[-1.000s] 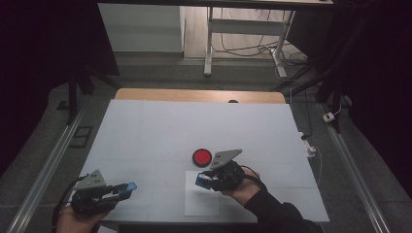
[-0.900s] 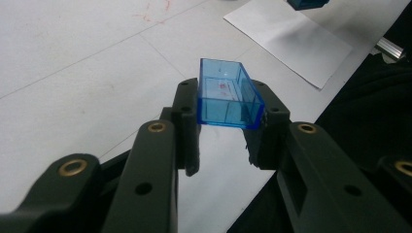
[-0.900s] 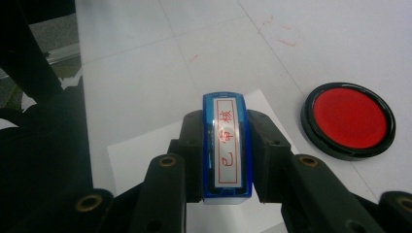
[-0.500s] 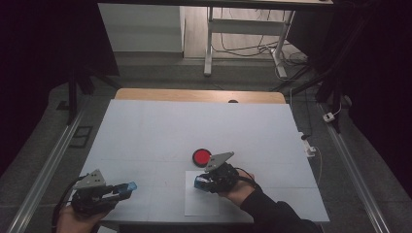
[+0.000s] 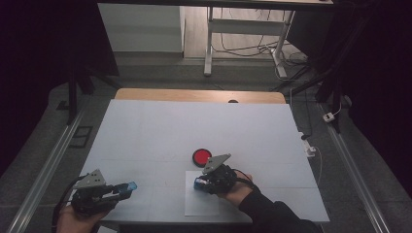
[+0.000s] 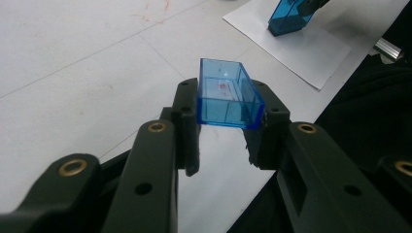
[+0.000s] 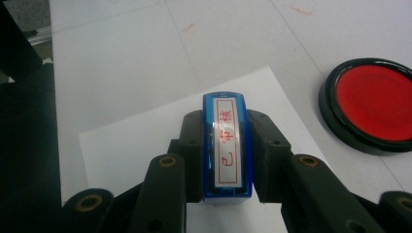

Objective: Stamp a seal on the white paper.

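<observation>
On white worktop (image 5: 160,131), near front edge: right gripper (image 5: 200,183) clamped on blue stamp (image 7: 228,145), over white paper (image 5: 201,204); stamp maybe touching paper, hard to tell. Red ink pad (image 5: 201,157) just beside. Left gripper (image 6: 221,126) clamped on blue cap (image 6: 226,94), well apart from paper.

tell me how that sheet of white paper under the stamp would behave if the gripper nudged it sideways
The white paper lies flat and loose on the table, so it would probably slide or buckle rather than resist. It looks thin, hence likely floppy and light. With the right gripper holding the blue stamp over it, pressing down may pin it.
</observation>
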Tool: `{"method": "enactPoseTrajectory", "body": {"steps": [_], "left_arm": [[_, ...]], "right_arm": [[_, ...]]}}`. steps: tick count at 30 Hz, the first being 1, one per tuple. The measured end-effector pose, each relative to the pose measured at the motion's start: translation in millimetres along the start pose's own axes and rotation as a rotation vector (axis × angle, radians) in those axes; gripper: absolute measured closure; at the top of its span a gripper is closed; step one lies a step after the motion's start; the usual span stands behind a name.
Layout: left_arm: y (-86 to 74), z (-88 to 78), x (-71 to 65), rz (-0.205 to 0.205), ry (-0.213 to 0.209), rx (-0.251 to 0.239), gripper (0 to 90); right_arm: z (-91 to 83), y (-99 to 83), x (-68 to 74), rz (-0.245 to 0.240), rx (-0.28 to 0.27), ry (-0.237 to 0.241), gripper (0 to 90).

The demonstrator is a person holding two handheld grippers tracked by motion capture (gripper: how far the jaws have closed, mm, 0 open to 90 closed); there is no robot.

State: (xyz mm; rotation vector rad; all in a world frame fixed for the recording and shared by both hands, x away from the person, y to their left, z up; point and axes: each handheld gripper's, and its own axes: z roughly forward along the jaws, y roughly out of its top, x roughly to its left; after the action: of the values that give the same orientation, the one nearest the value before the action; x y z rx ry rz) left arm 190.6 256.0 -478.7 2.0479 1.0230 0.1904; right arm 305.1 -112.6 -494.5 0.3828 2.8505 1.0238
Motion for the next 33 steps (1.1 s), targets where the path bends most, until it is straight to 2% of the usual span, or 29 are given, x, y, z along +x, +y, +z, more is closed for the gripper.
{"method": "enactPoseTrajectory", "body": {"steps": [2,9,19,33], "left_arm": [[-0.1,0.0,0.1,-0.002,0.001,0.000,68.3],[0.0,0.1,0.0,-0.001,0.001,0.002,68.3],[0.0,0.2,-0.2,0.000,0.003,0.004,68.3],[-0.1,0.3,-0.3,0.001,0.002,0.005,68.3]], "right_arm": [[0.0,-0.1,0.1,-0.013,0.000,-0.003,70.9],[0.6,-1.4,-1.4,0.022,0.002,0.010,71.0],[0.9,-4.4,-3.1,0.033,-0.015,0.018,71.3],[1.3,-7.9,-8.5,0.084,-0.041,0.054,71.3]]}}
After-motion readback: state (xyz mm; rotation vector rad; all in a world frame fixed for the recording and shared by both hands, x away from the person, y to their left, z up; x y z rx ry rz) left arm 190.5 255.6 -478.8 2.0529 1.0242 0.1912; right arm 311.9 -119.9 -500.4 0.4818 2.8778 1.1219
